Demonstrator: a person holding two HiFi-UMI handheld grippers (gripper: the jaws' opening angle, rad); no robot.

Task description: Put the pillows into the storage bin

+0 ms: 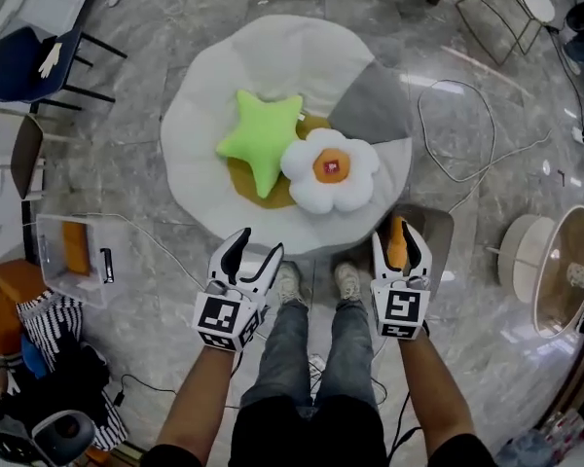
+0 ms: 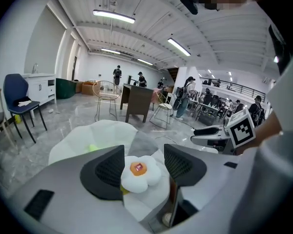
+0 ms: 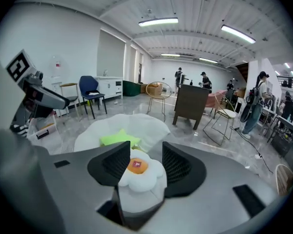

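On top of the round white cushion (image 1: 214, 86) sit the pillows: a white flower pillow (image 1: 329, 170) touching a green star pillow (image 1: 261, 136), both over a mustard pillow (image 1: 258, 185). The clear storage bin (image 1: 51, 251) is on the floor off to the left, well apart. The left gripper (image 1: 259, 243) and right gripper (image 1: 397, 233) hover at the cushion's near edge, jaws apart, gripping nothing.
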